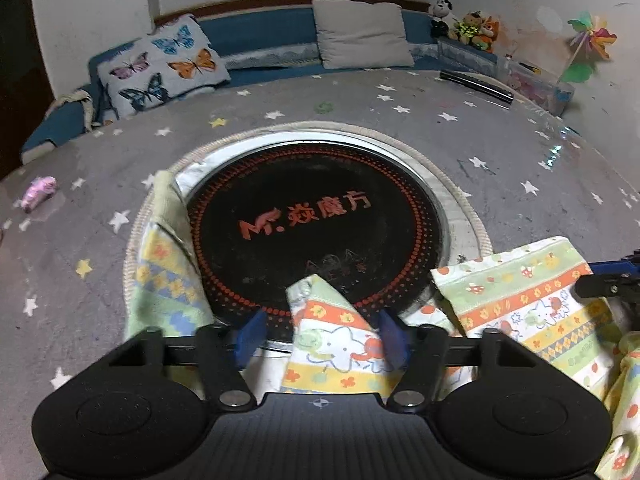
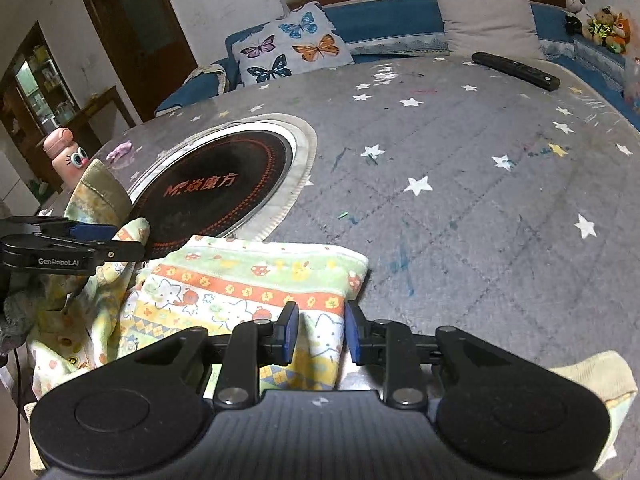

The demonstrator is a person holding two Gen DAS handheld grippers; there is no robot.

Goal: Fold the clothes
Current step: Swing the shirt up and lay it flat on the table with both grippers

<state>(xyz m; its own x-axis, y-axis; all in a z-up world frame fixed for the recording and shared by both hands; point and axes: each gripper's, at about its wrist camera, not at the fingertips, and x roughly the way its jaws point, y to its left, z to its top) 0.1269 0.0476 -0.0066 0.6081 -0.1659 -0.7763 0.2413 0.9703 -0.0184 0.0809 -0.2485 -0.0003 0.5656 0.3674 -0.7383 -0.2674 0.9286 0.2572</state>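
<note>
Patterned garment (image 2: 248, 292) between open left gripper (image 1: 322, 336), right gripper (image 2: 320, 330).

It was a home living room, shown by the blue bench sofa (image 2: 384, 24) under a window with a butterfly cushion (image 2: 290, 46), stuffed toys (image 2: 600, 24), a remote control (image 2: 516, 70) on the star-patterned surface (image 2: 460, 184) with its built-in cooktop (image 1: 316, 232), and a wooden door (image 2: 132, 28).

Dim indoor light; fisheye-warped edges
</note>
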